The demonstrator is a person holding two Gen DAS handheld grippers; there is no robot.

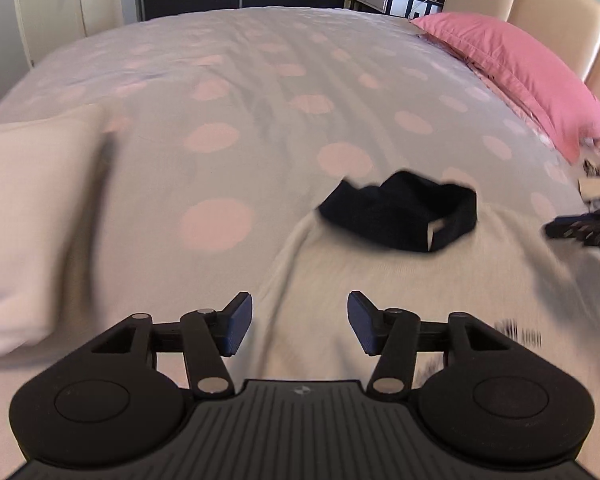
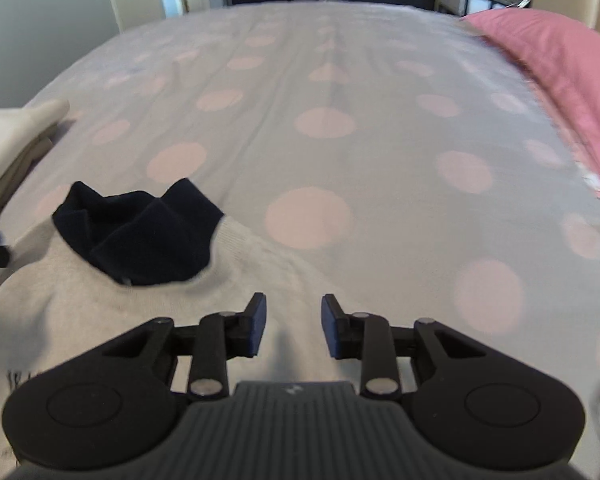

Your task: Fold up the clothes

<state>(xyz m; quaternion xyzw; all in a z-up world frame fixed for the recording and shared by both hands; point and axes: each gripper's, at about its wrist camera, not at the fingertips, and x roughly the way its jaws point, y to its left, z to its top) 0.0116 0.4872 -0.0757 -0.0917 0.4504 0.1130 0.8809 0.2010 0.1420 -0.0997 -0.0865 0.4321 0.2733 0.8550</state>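
Left wrist view: folded cream stack [image 1: 32, 216] done; navy-collared sweater [image 1: 380, 300] unfolded; left gripper [image 1: 300, 322], right gripper [image 2: 293, 326] spread, empty.

No legible text; only blurred dark marks on the cream garment [image 1: 380, 312]

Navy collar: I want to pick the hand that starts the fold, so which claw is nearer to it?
Right, narrowly. The right claw sits just behind the navy collar, off to its right; the left claw is farther back, to its left. Both are open.
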